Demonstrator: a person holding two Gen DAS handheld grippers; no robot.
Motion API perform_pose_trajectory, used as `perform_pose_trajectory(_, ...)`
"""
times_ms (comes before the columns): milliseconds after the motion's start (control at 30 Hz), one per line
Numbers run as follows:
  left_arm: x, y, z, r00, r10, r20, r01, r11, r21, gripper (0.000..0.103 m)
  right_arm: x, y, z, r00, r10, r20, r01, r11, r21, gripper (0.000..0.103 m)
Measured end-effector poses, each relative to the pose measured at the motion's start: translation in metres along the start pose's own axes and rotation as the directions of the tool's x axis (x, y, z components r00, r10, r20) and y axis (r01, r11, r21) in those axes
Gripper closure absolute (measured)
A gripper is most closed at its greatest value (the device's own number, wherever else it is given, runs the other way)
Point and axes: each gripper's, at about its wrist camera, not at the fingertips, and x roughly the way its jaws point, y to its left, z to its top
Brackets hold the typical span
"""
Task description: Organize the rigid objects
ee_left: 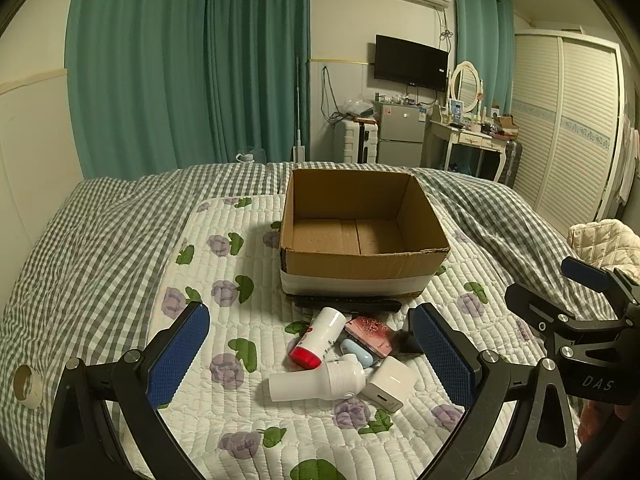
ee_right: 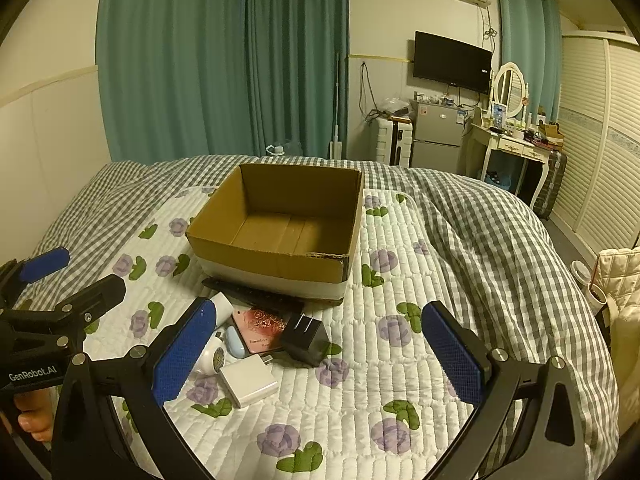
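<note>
An empty open cardboard box [ee_left: 362, 264] [ee_right: 276, 266] stands on a flowered quilt. In front of it lies a pile: a white bottle with a red cap [ee_left: 318, 338], a white bottle on its side [ee_left: 316, 382], a white charger cube [ee_left: 388, 386] [ee_right: 248, 382], a pink case [ee_left: 370, 334] [ee_right: 260, 330], a light blue item [ee_left: 358, 352], a black plug adapter [ee_right: 306, 338] and a black remote [ee_left: 348, 303] [ee_right: 252, 296]. My left gripper [ee_left: 312, 354] is open above the pile. My right gripper [ee_right: 320, 354] is open just right of it.
A tape roll [ee_left: 27, 386] lies on the checked bedcover at the left. A cream quilted bag [ee_right: 618, 276] sits at the bed's right edge. Green curtains, a TV, a fridge, a dresser and a wardrobe stand beyond the bed.
</note>
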Motion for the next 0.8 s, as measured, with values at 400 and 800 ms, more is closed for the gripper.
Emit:
perform_pose_trajectory(400,0.0,-0.0015,-0.001,1.0,0.001,0.0,-0.001,1.0,0.001,0.0,0.0021,-0.0003,-0.0015,1.0,0.001,-0.007,-0.001,1.0,0.007,0.0)
perform_pose_trajectory(800,0.0,-0.0014,-0.0012,1.0,0.001,0.001,-0.001,1.0,0.002,0.0,0.0033,-0.0015,-0.0042,1.0,0.002,-0.015,-0.002,1.0,0.006,0.0)
